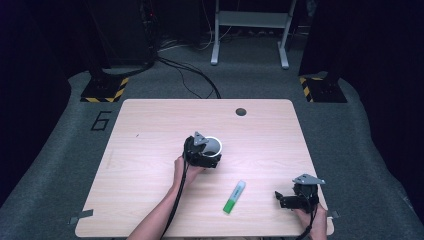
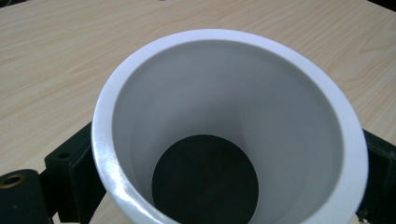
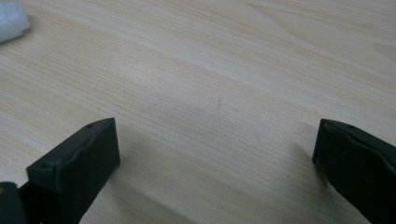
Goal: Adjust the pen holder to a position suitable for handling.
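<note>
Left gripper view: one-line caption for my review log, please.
White cup with a dark bottom, seen from above its rim, sits between the left tongs on the light wooden table.

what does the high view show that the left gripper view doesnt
High view alone: the green and white highlighter pen lying on the table, the right gripper near the table's front right corner, the person's forearms, the grey floor and the dark hole near the table's far edge.

Left gripper view alone: the white cup's smooth inner wall and its dark round bottom, with a black jaw on each side of the cup.

Both: the white round cup, the left gripper around it, and the light wooden table.
</note>
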A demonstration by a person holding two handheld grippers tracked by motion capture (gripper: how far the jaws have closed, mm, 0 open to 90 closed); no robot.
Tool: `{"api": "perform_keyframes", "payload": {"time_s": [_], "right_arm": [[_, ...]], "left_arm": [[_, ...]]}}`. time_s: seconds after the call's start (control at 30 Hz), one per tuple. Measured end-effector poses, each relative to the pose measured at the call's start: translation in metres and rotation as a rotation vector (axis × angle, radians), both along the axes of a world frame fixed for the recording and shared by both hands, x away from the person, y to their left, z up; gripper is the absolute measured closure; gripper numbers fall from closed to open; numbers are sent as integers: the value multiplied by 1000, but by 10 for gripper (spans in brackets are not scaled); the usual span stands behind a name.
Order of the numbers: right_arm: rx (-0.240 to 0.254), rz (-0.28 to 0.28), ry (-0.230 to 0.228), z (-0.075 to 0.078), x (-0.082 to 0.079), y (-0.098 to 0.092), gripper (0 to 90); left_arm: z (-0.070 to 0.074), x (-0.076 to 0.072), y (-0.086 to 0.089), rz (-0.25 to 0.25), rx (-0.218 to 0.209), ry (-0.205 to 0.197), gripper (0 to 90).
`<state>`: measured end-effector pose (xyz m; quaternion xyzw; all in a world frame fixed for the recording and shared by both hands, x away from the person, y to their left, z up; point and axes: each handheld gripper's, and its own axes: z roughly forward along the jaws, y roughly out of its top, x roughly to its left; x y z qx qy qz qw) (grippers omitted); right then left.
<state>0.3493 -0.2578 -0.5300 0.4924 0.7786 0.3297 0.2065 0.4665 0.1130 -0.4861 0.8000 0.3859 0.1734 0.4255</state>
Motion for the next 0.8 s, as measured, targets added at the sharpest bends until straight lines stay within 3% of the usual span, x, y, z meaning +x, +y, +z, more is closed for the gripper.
{"api": "perform_keyframes", "payload": {"time_s": [0.07, 0.4, 0.5, 0.8], "right_arm": [[0, 0, 0, 0, 0, 0, 0], [0, 0, -3, 0, 0, 0, 0], [-5, 1, 2, 0, 0, 0, 0], [-1, 0, -3, 0, 0, 0, 0]], "left_arm": [[-1, 0, -3, -2, 16, 9, 58], [-3, -1, -3, 0, -3, 9, 53], [-2, -1, 1, -8, -6, 34, 22], [5, -17, 15, -19, -14, 35, 2]]}}
